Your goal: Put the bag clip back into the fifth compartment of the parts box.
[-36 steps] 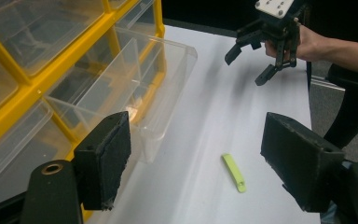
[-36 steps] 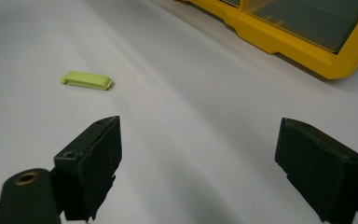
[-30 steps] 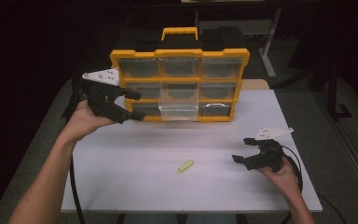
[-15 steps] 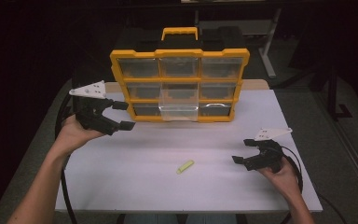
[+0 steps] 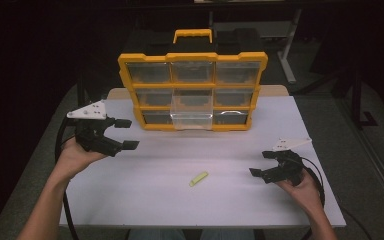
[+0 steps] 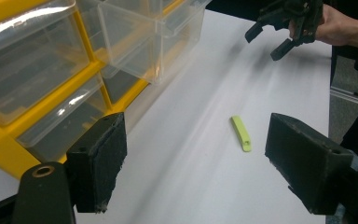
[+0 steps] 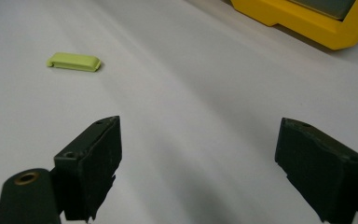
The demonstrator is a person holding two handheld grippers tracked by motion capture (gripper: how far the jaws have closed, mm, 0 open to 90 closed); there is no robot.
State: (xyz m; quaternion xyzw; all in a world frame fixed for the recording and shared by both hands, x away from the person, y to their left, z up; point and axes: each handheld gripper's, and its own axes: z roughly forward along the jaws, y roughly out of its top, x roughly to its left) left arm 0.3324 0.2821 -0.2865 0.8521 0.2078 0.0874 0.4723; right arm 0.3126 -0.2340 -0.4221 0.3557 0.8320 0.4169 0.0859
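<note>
— Inspector: Where does the green clip (image 5: pixel 198 179) lie?
— Assistant: Flat on the bench (image 5: pixel 145 200), toward its front edge, between both grippers, touching neither.
— Inspector: Gripper states?
— Assistant: Left gripper (image 5: pixel 125 133), near the left edge beside the yellow organizer (image 5: pixel 192 92), jaws spread, empty. Right gripper (image 5: pixel 261 163), near the right edge, likewise.

A small, flat, lime-green plastic piece (image 5: pixel 198 178) lies on the white table (image 5: pixel 145 200), well apart from the yellow organizer (image 5: pixel 130 95).

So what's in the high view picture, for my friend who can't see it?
Two hands hold open black grippers, left gripper and right gripper, over a white table. A small green piece lies between them, before a yellow drawer box.
</note>
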